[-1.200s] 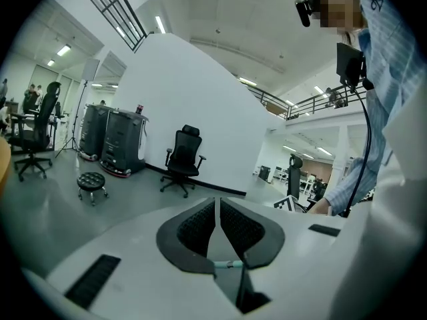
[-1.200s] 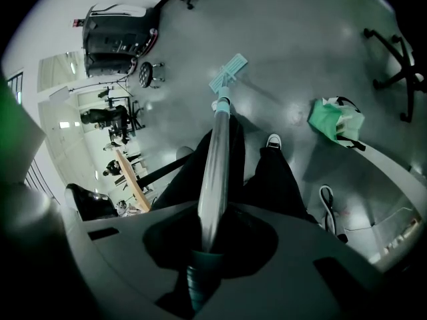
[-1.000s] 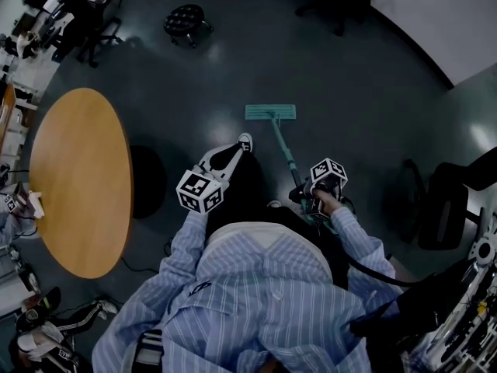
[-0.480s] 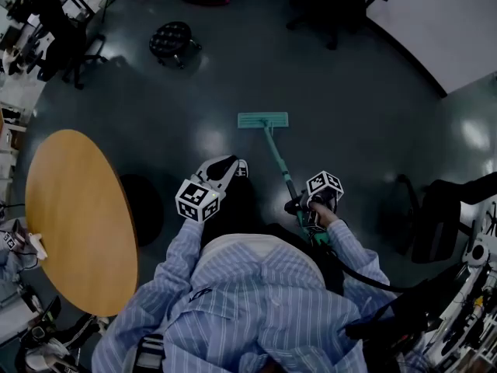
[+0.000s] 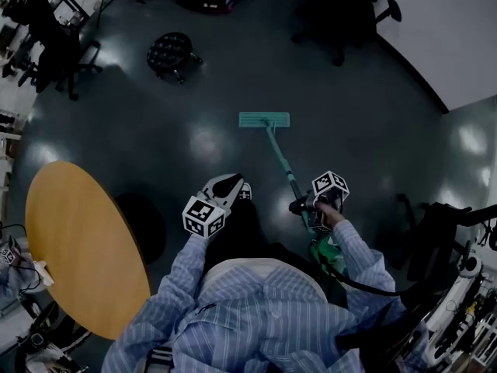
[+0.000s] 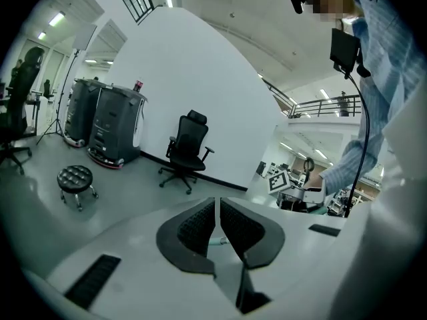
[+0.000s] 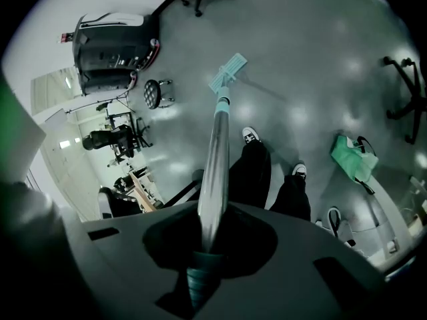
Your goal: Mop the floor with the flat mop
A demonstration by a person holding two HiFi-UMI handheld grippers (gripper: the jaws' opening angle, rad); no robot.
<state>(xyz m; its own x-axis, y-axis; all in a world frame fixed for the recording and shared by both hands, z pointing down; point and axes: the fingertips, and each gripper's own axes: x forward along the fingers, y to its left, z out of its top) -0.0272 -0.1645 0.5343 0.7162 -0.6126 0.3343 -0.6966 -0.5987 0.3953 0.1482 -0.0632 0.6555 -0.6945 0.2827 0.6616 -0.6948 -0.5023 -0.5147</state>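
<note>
The flat mop has a teal head lying flat on the dark grey floor ahead of the person's feet. Its pole slants back to my right gripper, which is shut around the pole near the teal grip. In the right gripper view the silvery pole runs from between the jaws out to the mop head. My left gripper is held out in front of the person's left side, away from the mop, with its ribbed pads almost touching and nothing between them.
A round wooden table stands at the left. A black stool is ahead on the left, and office chairs stand by the white wall. Another dark chair is close on the right. A green bag lies behind the person's feet.
The person has stepped forward with the mop: the table has slid back and left in view, the stool is closer, and the mop head has been pushed ahead. Both grippers keep their hold.
</note>
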